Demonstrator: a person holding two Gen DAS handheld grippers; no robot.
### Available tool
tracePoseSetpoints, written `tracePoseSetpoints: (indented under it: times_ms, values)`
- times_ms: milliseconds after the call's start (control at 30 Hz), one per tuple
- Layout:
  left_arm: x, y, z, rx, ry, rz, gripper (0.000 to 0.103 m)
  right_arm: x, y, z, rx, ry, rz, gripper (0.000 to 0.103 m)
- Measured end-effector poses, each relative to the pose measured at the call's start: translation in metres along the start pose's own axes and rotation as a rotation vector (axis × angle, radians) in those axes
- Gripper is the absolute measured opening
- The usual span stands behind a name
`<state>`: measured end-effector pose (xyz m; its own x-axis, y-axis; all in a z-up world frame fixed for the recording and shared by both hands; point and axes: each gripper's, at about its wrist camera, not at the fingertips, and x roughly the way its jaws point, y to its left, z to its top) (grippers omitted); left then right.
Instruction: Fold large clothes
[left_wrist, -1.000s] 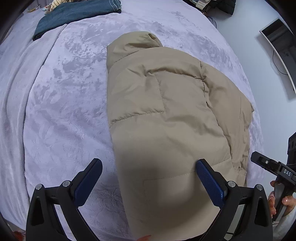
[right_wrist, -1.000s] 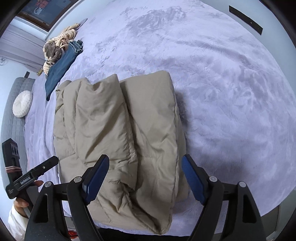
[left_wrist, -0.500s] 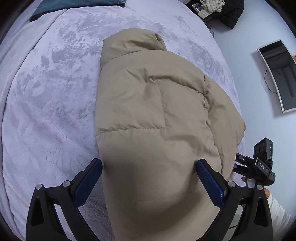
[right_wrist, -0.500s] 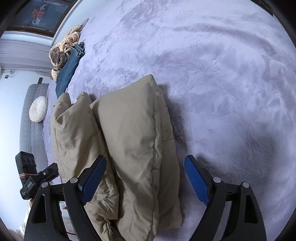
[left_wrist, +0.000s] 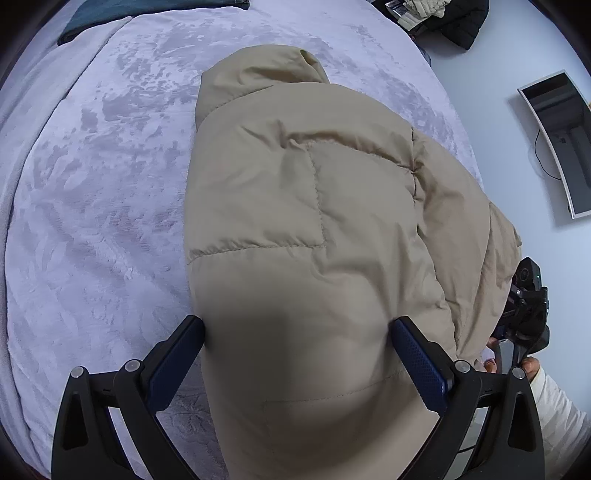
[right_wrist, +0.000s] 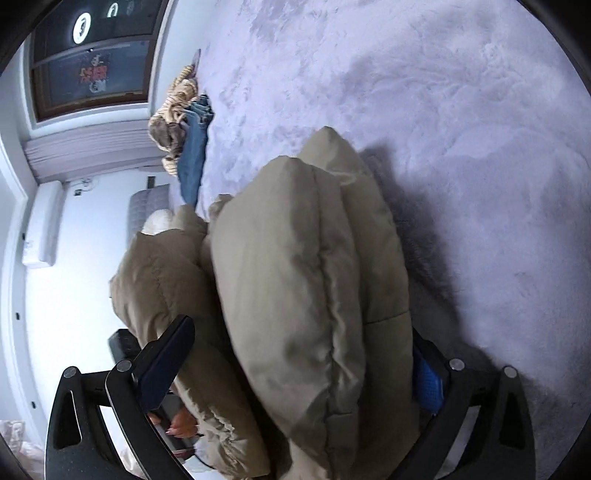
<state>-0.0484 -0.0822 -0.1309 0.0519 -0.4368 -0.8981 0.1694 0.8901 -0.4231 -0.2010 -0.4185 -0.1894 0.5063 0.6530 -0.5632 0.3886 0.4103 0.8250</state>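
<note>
A beige puffer jacket (left_wrist: 314, 229) lies folded on a lilac plush bed cover (left_wrist: 92, 184), collar at the far end. My left gripper (left_wrist: 297, 354) is open, its jaws straddling the jacket's near hem, one finger at each side. In the right wrist view the jacket (right_wrist: 306, 295) is a thick bundle, its far end raised off the cover. My right gripper (right_wrist: 299, 362) is open around the bundle's near end, with the right pad (right_wrist: 428, 384) partly hidden behind the fabric. The right gripper's body also shows in the left wrist view (left_wrist: 524, 306) at the jacket's right edge.
Folded blue jeans (right_wrist: 194, 155) and a striped knit garment (right_wrist: 173, 110) lie at the bed's far corner. Dark and cream clothes (left_wrist: 436, 14) sit at the far right edge of the bed. A monitor (left_wrist: 561, 140) hangs on the wall to the right.
Both grippers have moved in onto the jacket's near end, from beside and above it to straddling it. The right side of the jacket has bunched up and lifted.
</note>
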Motion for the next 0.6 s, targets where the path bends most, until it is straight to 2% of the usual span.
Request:
tracePoseSetpoints:
  times_ms: [67, 200, 267, 333, 467, 600]
  values:
    - [0.0, 0.0, 0.001, 0.0, -0.004, 0.012, 0.102, -0.002, 0.008, 0.0, -0.036, 0.019, -0.006, 0.103]
    - [-0.013, -0.004, 0.006, 0.063, -0.068, 0.062, 0.102, 0.004, 0.037, -0.004, -0.19, 0.08, -0.106, 0.103]
    - [-0.02, 0.001, 0.013, 0.082, -0.094, 0.06, 0.102, 0.008, 0.046, -0.006, -0.244, 0.113, -0.139, 0.103]
    - [-0.023, 0.012, 0.021, 0.07, -0.094, 0.022, 0.102, 0.01, 0.052, -0.007, -0.268, 0.142, -0.151, 0.103]
    - [-0.011, 0.039, 0.024, -0.004, -0.036, -0.075, 0.102, 0.009, 0.059, -0.009, -0.299, 0.192, -0.159, 0.103]
    - [0.001, 0.037, 0.023, 0.0, -0.017, -0.088, 0.102, 0.021, 0.078, -0.011, -0.321, 0.244, -0.18, 0.103]
